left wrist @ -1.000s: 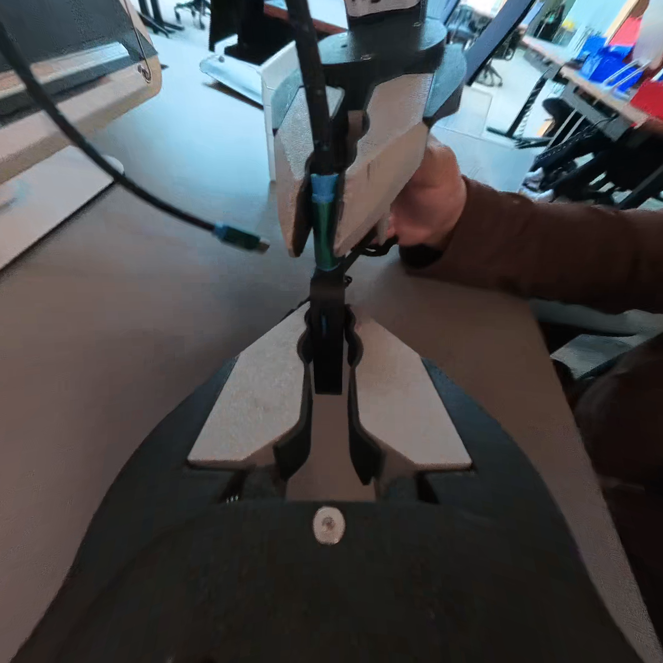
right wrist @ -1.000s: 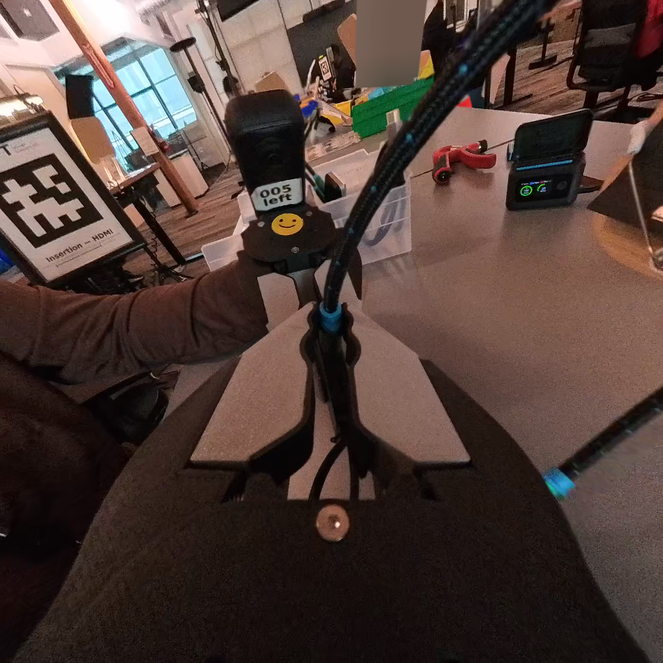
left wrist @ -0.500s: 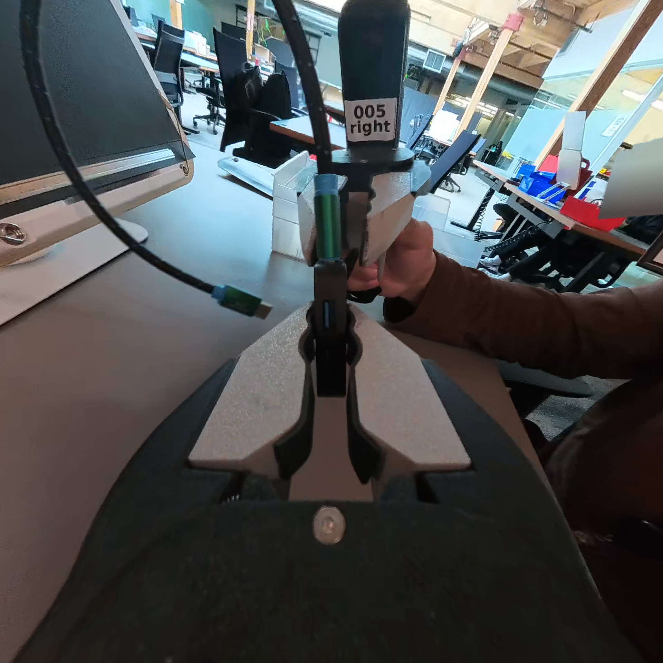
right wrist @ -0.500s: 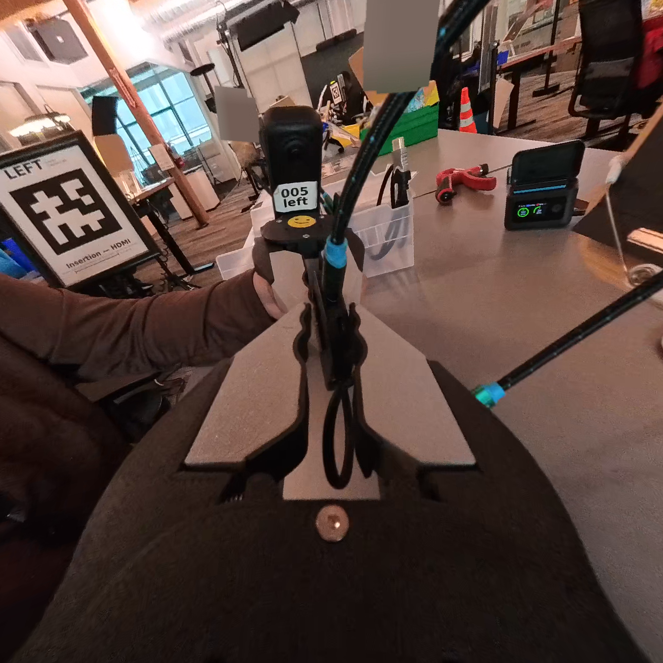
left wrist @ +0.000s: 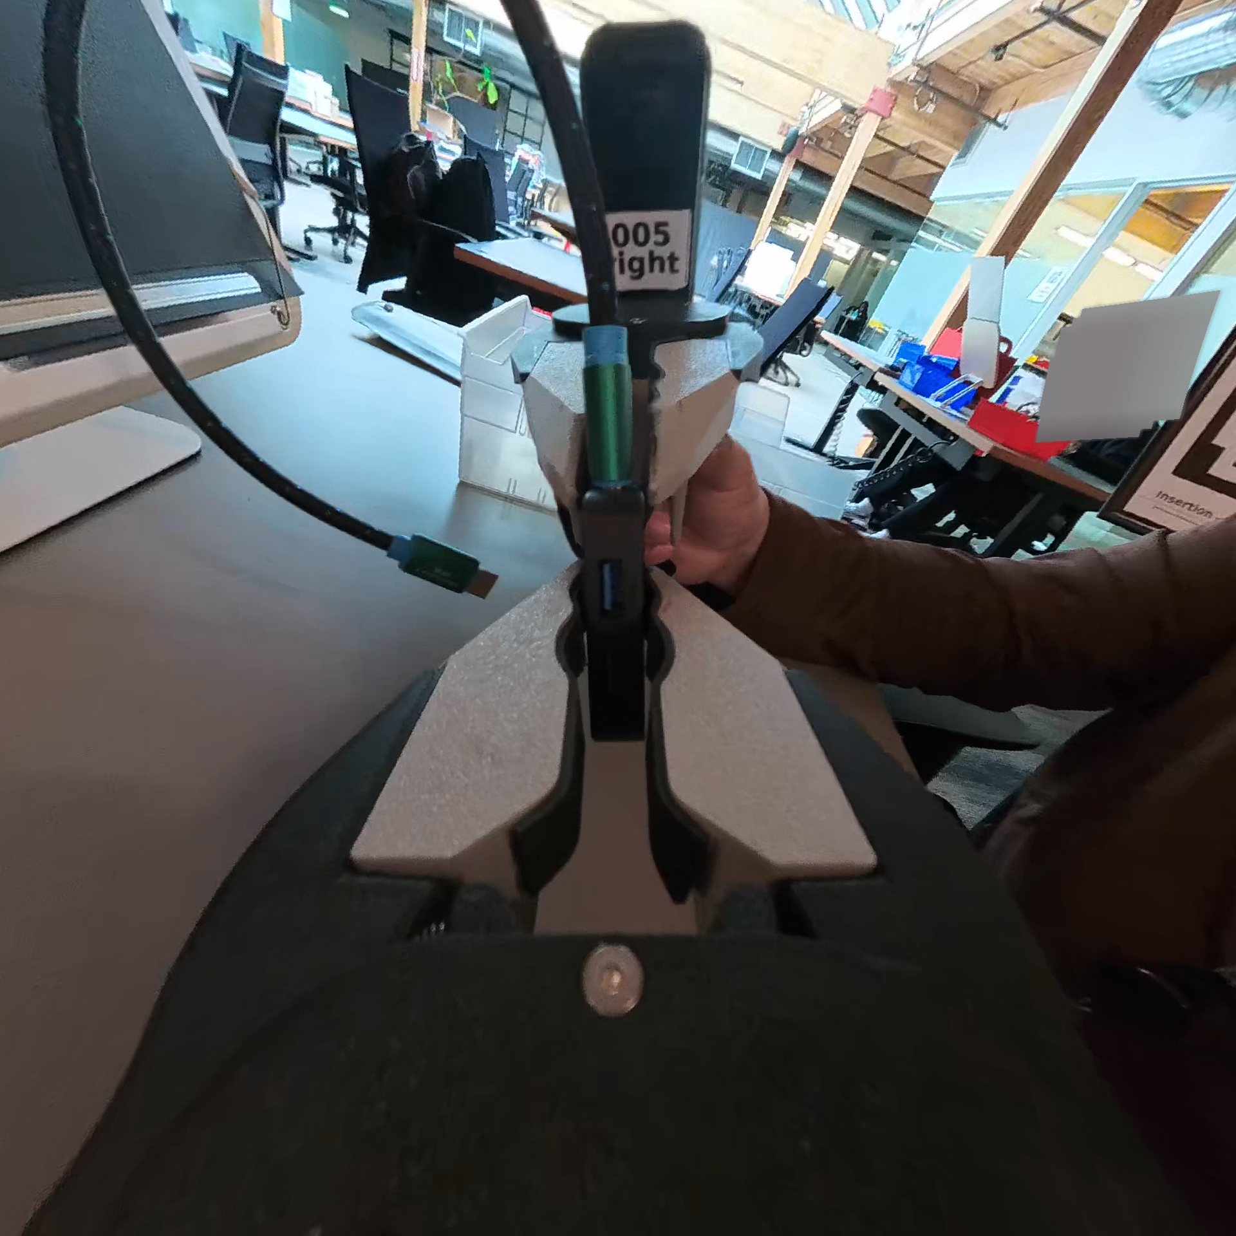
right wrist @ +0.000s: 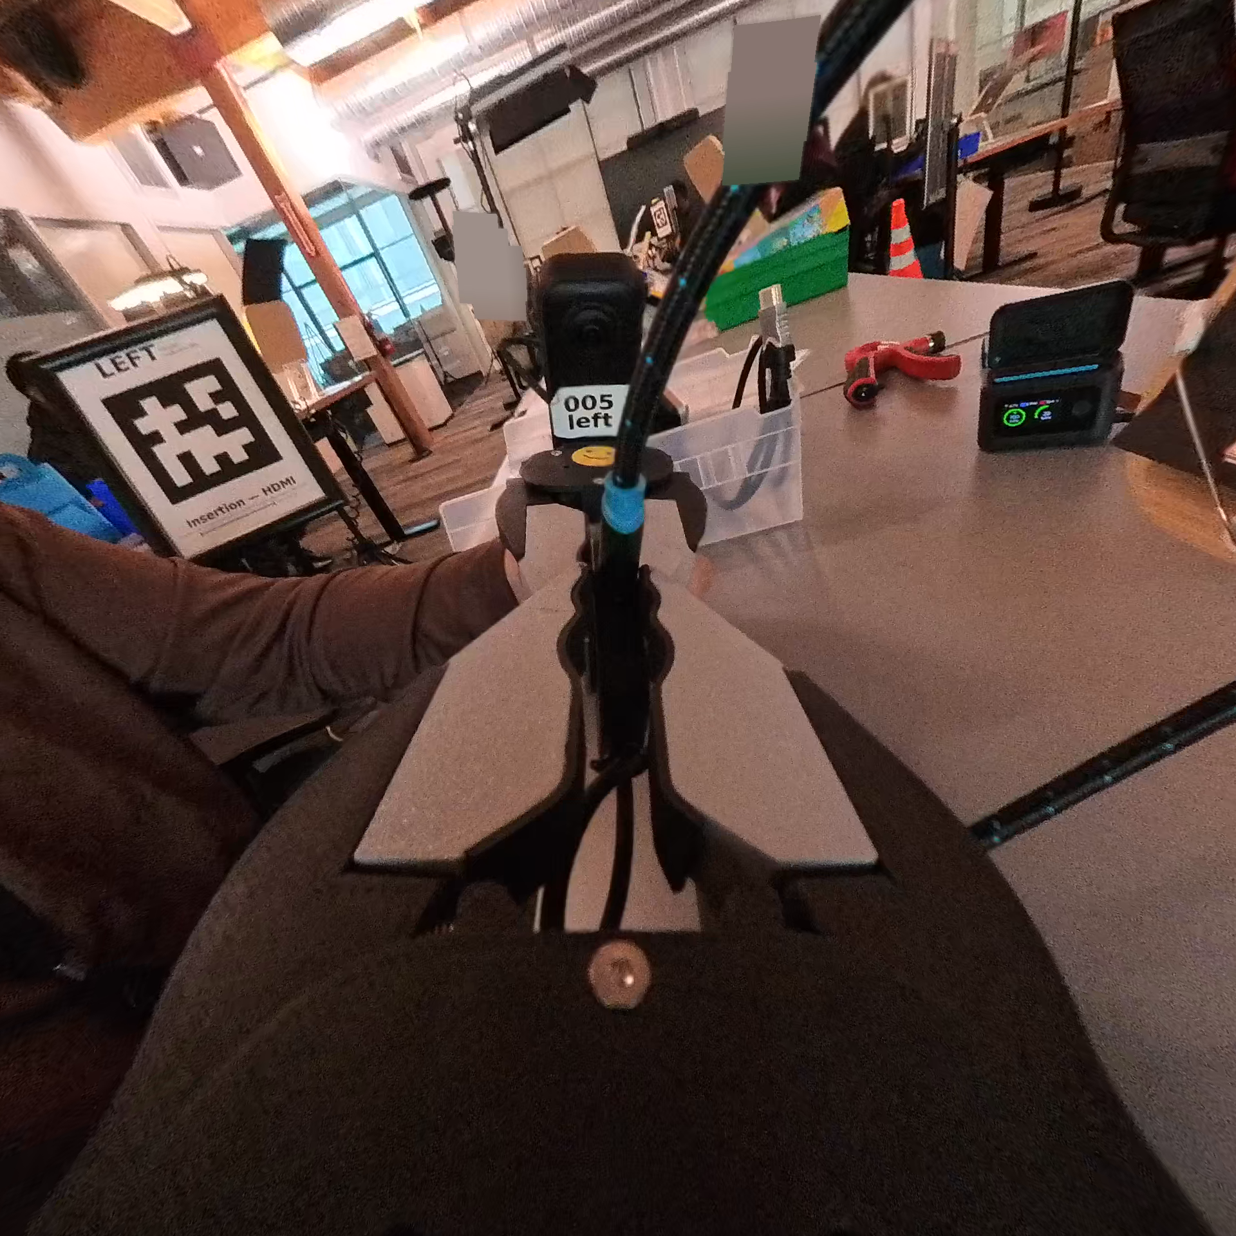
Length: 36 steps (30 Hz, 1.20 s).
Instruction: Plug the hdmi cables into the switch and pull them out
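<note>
In the left wrist view my left gripper is shut on a narrow black switch with a blue port, held upright above the table. A green HDMI plug with a blue collar meets the switch's top end and looks plugged in. My right gripper faces me and is closed around that plug. In the right wrist view my right gripper is shut on the dark plug below its blue collar, with the left gripper just behind. A second green HDMI plug hangs free at the left.
The grey table carries a monitor at the left and a white box. A clear bin of cables, a red tool and a black device with a lit screen stand farther off. A framed marker sign stands beside the table. Both grippers' tips are close together, under 4 cm apart.
Both grippers have lifted and tilted up, so more of the room shows. The right gripper now sits farther from the left camera. Both keep their hold, and the free plug hangs in much the same place.
</note>
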Each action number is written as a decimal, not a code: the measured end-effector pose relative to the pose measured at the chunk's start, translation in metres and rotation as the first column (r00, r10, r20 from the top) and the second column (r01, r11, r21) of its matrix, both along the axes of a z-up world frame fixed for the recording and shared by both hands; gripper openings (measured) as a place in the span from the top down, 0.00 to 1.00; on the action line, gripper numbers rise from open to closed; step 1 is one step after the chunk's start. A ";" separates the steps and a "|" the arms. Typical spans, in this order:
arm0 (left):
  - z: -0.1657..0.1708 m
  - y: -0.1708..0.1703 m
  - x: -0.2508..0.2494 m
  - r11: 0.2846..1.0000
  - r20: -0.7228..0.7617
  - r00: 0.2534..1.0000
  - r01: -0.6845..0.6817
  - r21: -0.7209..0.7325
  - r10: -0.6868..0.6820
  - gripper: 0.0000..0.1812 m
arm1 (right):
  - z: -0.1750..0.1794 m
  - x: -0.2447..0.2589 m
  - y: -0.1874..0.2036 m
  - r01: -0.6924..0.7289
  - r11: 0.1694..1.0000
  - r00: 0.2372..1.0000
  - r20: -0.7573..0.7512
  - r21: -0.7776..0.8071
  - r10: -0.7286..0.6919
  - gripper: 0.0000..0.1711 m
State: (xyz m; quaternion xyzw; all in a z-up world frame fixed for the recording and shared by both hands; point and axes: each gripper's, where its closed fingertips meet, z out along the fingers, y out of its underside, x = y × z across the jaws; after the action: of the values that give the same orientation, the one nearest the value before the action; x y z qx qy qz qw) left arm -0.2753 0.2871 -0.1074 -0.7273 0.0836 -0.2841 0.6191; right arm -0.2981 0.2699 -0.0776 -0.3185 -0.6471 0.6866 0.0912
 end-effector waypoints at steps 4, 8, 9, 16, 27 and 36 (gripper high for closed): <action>0.007 0.000 0.003 0.999 0.046 0.999 0.011 0.034 -0.013 0.94 | 0.006 0.002 0.001 -0.013 0.999 1.000 -0.013 -0.050 0.013 0.95; 0.009 0.000 0.002 0.999 0.083 0.996 0.017 0.045 -0.020 0.94 | 0.009 0.002 0.001 -0.028 0.994 1.000 -0.008 -0.103 0.027 0.94; 0.011 0.000 0.003 0.998 0.098 0.995 0.020 0.053 -0.025 0.94 | 0.012 0.002 0.002 -0.037 0.990 0.999 -0.007 -0.135 0.037 0.95; 0.000 0.006 0.005 1.000 0.108 0.994 0.019 0.009 -0.019 0.94 | 0.009 -0.003 0.010 0.021 0.994 1.000 -0.015 -0.106 -0.023 0.95; 0.006 0.008 0.002 0.999 0.070 0.997 -0.031 0.041 0.028 0.94 | 0.013 0.001 0.014 0.029 0.997 0.997 -0.067 -0.070 -0.034 0.95; 0.012 0.006 0.000 0.997 0.091 0.995 -0.040 0.060 0.035 0.94 | 0.011 0.002 0.014 0.020 0.998 0.997 -0.076 -0.057 -0.025 0.95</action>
State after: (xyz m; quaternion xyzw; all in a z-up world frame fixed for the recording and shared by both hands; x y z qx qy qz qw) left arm -0.2748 0.2934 -0.0955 -0.6958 0.0506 -0.3022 0.6496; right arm -0.2959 0.2839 -0.0662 -0.3016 -0.6201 0.7150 0.1148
